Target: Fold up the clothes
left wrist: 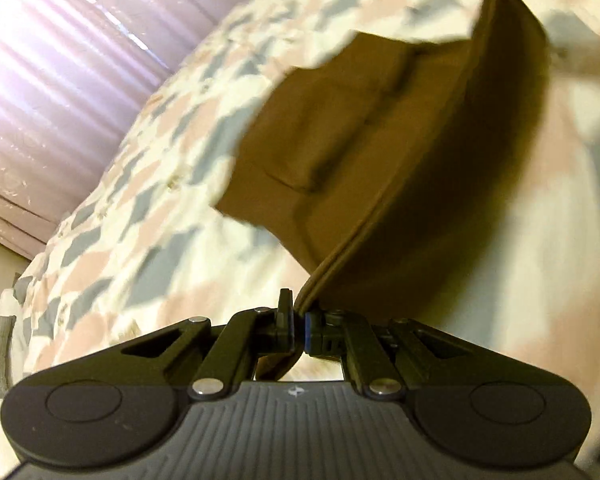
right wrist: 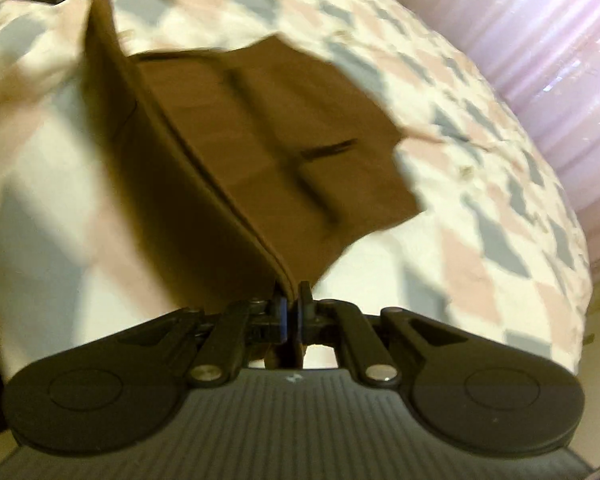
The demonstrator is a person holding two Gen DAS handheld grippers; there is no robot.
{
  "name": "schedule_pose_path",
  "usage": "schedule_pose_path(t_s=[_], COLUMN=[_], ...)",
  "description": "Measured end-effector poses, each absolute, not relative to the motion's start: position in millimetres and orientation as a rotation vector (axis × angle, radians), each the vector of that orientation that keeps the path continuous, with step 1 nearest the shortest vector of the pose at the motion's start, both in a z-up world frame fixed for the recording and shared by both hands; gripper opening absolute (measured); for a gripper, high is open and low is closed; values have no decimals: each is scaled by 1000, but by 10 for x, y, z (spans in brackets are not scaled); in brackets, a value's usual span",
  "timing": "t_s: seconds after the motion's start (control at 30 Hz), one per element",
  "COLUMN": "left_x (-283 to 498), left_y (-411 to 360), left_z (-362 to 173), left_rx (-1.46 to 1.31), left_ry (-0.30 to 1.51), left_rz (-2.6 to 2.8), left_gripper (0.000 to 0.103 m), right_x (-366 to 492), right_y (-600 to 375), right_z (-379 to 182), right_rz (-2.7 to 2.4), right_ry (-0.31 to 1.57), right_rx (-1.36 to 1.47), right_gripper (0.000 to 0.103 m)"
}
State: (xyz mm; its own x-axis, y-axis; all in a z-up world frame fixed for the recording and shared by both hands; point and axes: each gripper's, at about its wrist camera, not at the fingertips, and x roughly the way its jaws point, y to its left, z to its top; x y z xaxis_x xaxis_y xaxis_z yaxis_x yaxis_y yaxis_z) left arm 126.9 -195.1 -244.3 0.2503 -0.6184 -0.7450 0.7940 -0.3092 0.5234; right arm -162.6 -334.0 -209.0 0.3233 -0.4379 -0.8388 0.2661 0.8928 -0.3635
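In the left wrist view, pale pink curtains (left wrist: 52, 80) fill the far left, and a bed (left wrist: 140, 208) covered in a cream quilt with pink and grey diamonds runs diagonally across the picture. At the lower middle, the left tool (left wrist: 298, 326) has its jaws pinched tight on the seamed edge of a brown garment (left wrist: 340, 140). That edge rises taut toward the upper right, where the other tool is only just visible at the top border. The rest of the cloth hangs off the edge and spreads over the quilt, with a pocket-like fold showing; blur hides finer detail.

In the right wrist view, the left tool shows dark in the top left corner, gripping the far end of the same edge. The brown garment (right wrist: 260, 152) stretches from there down to the right tool (right wrist: 293, 312), whose jaws are closed narrow on the hem. The quilted bed (right wrist: 480, 208) lies beneath, and the curtains (right wrist: 540, 40) stand at the far right.
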Motion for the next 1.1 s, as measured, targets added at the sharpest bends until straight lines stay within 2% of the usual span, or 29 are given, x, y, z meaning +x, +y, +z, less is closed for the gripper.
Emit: schedule_pose_path(t_s=[0.13,0.3,0.43,0.47,0.53,0.6,0.63,0.67,0.7,0.73,0.77,0.83,0.9,0.93,1.0,1.03,1.1], left_x=[1766,2223,2481,2529,2607,2656,2673,2694,2735,2787,2838,2988,3159,3259,3413,3472,3568], left_y=[-2814,-3851,-4480,-4585,-4738,-4812,-4828,-4843,-4859,-4871,-4877,-4855,-4782,-4739,-4693,-4689,-4731], left_z=[-2384,-2542,-2910,-3007,-3217,-3368,-3410,-3443,-3449,-3445,-3427,-3346,-3255,-3246,-3300,-3355,-3510], left_rx=[1171,1159,1177,1182,1178,1166,1155,1142,1118,1090,1066,977,856,790,697,667,609], left_ry=[189,178,254,275,334,395,414,435,463,490,510,579,689,759,883,939,1044], left_rz=[-1432,-1452,-1436,-1430,-1422,-1420,-1416,-1412,-1408,-1395,-1377,-1352,-1336,-1340,-1333,-1324,-1300], left_gripper=[6,6,8,12,12,12,13,16,18,25,32,33,36,46,49,49,52], right_x=[-1239,-812,-521,-467,-378,-383,-395,-422,-452,-504,-574,-738,-964,-1074,-1266,-1331,-1432], right_y=[-4207,-5196,-5843,-5957,-6158,-6237,-6268,-6288,-6314,-6331,-6332,-6337,-6402,-6449,-6606,-6689,-6810], right_z=[-2016,-2204,-2580,-2733,-3016,-3197,-3261,-3265,-3251,-3216,-3161,-3036,-2961,-2965,-3139,-3247,-3435], right_rz=[-543,-607,-635,-638,-644,-655,-662,-674,-691,-714,-734,-781,-796,-800,-798,-799,-824], right_ry=[1156,1198,1221,1244,1282,1286,1281,1267,1254,1236,1215,1148,1037,987,913,884,804], right_rx=[-134,-95,-46,-39,-23,0,16,41,61,85,120,217,407,504,705,785,922], right_gripper=[2,2,3,4,12,12,17,38,53,66,65,65,73,77,76,70,67])
